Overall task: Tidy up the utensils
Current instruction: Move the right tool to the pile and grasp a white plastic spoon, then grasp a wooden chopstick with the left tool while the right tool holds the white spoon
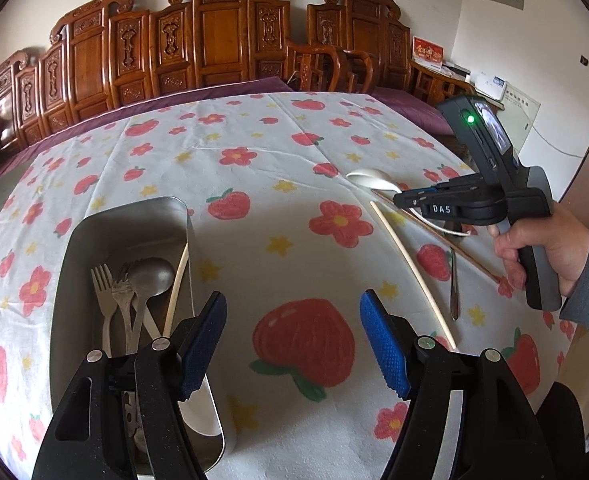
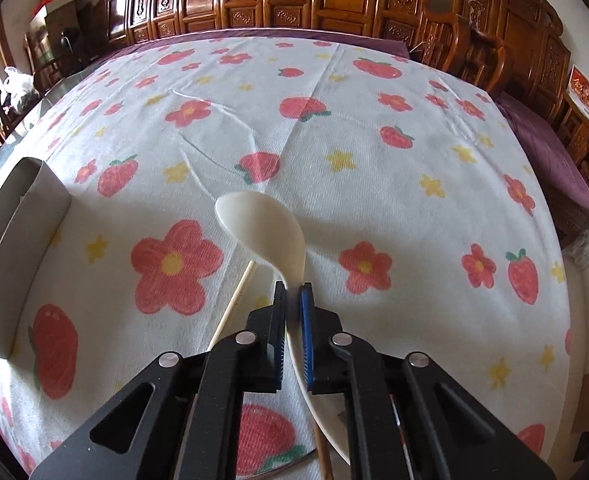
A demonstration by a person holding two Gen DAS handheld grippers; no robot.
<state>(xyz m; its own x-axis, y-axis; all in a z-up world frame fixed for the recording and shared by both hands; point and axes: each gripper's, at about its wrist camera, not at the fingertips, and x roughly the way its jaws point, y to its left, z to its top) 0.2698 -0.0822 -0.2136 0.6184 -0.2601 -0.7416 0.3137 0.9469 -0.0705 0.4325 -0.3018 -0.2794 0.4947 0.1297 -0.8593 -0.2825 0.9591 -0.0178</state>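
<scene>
on the table, strawberry-print cloth (image 1: 254,168) covers everything. metal tray (image 1: 74,248) sits at my left, holding two forks, a steel spoon and one pale chopstick against its right wall. my left gripper (image 1: 292,342) hangs just beside the tray, fingers spread wide, holding nothing. my right gripper (image 2: 293,286) is clamped on the neck of the white spoon (image 2: 262,224), bowl forward, seemingly lifted a little off the cloth. judgement: spoon light, stiff, glossy, probably slippery and chip-prone; neck grip seems sound. loose below it: pale chopstick (image 1: 410,268), brown chopstick (image 1: 446,240), a steel handle (image 1: 453,292). path to tray looks unobstructed.
</scene>
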